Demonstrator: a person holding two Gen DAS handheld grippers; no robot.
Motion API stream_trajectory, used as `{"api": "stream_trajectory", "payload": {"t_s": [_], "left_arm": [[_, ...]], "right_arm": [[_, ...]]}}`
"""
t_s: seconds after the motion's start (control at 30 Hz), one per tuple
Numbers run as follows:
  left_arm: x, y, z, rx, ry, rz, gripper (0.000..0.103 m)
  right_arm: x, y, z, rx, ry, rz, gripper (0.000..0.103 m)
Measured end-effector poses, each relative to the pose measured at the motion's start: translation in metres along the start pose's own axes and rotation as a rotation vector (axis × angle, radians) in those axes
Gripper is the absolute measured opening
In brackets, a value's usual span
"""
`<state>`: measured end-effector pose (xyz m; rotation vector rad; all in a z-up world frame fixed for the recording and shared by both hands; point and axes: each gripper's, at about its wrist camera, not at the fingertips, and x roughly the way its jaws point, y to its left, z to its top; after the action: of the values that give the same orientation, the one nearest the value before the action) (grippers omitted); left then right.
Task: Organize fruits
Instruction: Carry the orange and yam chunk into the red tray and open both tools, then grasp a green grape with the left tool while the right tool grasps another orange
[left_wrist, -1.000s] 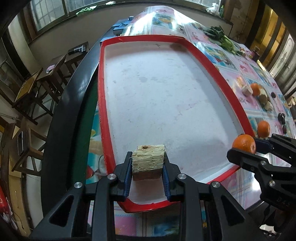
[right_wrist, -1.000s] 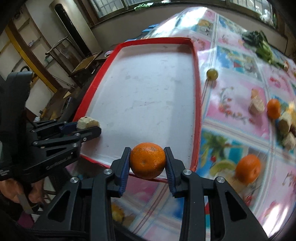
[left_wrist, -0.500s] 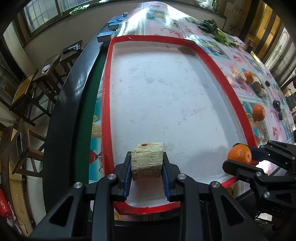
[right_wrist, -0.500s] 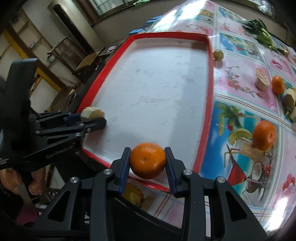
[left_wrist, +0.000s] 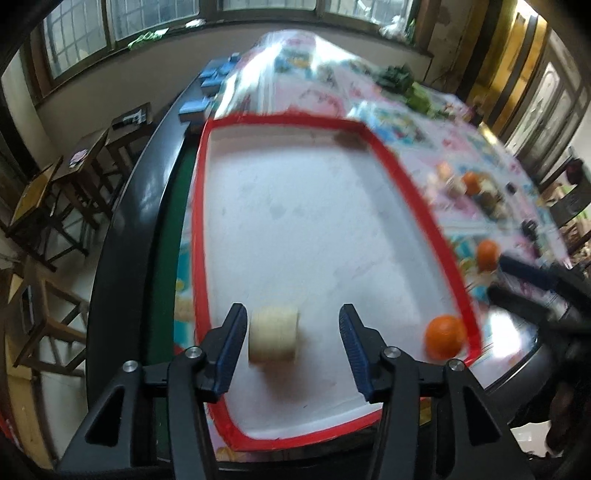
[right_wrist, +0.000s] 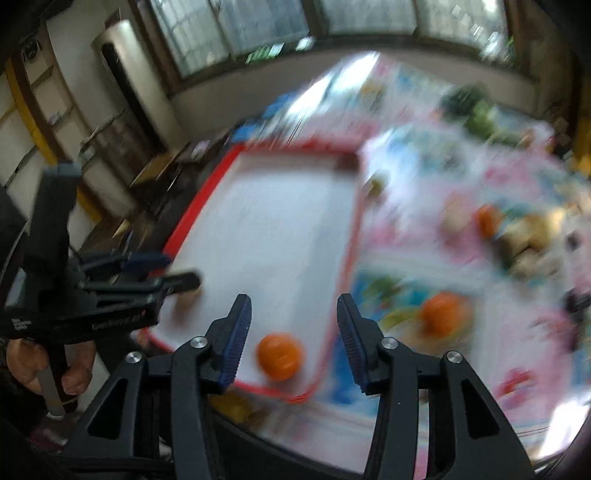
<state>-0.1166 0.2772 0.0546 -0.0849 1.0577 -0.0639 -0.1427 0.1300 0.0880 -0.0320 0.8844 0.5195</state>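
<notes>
Both tongs stand wide open and hold nothing. Between the fingers of the left tongs (left_wrist: 291, 347) a pale block (left_wrist: 273, 338) lies on the white floor of the red-rimmed tray (left_wrist: 413, 199), just clear of the left finger and well apart from the right one. Below the right tongs (right_wrist: 293, 339) an orange (right_wrist: 279, 356) sits in the tray's near corner, close to the rim, apart from both fingers.

Judging by this, the step in hand is the release: two pieces are in the tray and the tongs are free. Whether either piece is fully at rest cannot be told, since both views are smeared by motion. The next move probably calls for drawing each pair of tongs up and clear of its piece without nudging it, then swinging out to the right for more fruit.

Ahead and to the right of the right tongs, outside the tray, another orange (right_wrist: 441, 314) lies on the patterned cloth; farther off sit a third orange (right_wrist: 487, 221) and some brownish lumps too blurred to name. Greens (left_wrist: 397, 75) lie at the far end. The tray rim stands between the tongs and that fruit, and the two tools work close together at the near edge, so they could knock each other.
</notes>
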Motion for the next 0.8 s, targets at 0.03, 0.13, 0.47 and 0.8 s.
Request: {"api": "stream_trajectory", "payload": {"t_s": [0.03,0.13,0.47,0.8], "left_arm": [[-0.002,-0.003,0.003,0.001,-0.007,-0.006,0.055],[-0.007,-0.015,0.022,0.040,-0.035,-0.037,0.059],[0.033,-0.090,0.099,0.190,0.007,-0.129,0.062],[0.111,-0.149,0.152,0.650,0.223,-0.228,0.062]], "right_arm": [[-0.013,-0.006,0.007,-0.009,-0.037,-0.047,0.050],[-0.069,-0.035,0.034,-0.044,-0.172,-0.262,0.068],[-0.092,-0.149,-0.006,0.207,-0.103,-0.197,0.085],[-0.005,-0.135,-0.034,0.090,0.072,-0.023,0.073]]}}
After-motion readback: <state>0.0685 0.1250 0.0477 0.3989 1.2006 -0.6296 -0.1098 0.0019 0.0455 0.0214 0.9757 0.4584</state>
